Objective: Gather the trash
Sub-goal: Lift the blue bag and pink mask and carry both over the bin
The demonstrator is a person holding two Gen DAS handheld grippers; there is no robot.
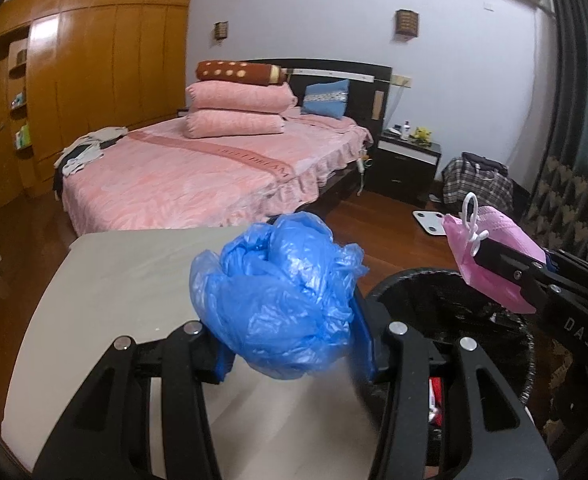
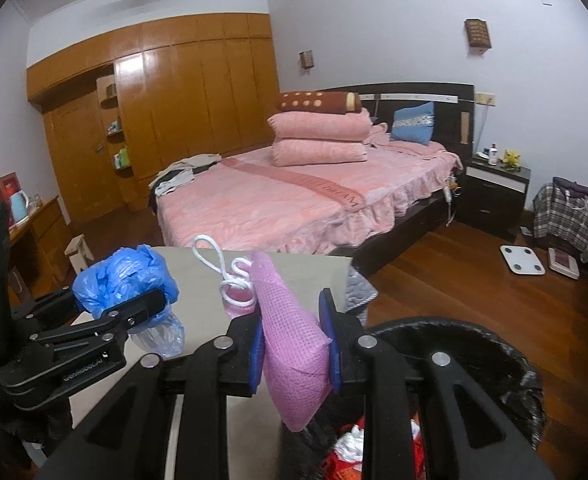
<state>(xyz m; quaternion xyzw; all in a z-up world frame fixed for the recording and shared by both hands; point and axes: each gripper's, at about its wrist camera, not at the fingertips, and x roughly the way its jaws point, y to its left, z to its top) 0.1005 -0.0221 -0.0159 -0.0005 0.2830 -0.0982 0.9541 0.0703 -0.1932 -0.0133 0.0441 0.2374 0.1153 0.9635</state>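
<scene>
Beside the counter (image 1: 106, 280), both loads hang near the black-lined trash bin (image 1: 406, 284). Left gripper (image 1: 290, 340) fingers pinch a crumpled blue plastic bag (image 1: 278, 292); right gripper (image 2: 294, 344) fingers pinch a pink mesh pouch (image 2: 290, 344) (white cord looped on top). Best centre each over the bin's mouth before letting go.

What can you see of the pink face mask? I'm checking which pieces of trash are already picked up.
The pink face mask is a textured, fabric-like sheet, folded and creased, with white elastic ear loops curling out from its top. It stands on edge, pinched between the blue pads of the right claw, its lower corner hanging below them. It is held in the air beside the black-lined trash bin, touching nothing but the claw's pads.
</scene>
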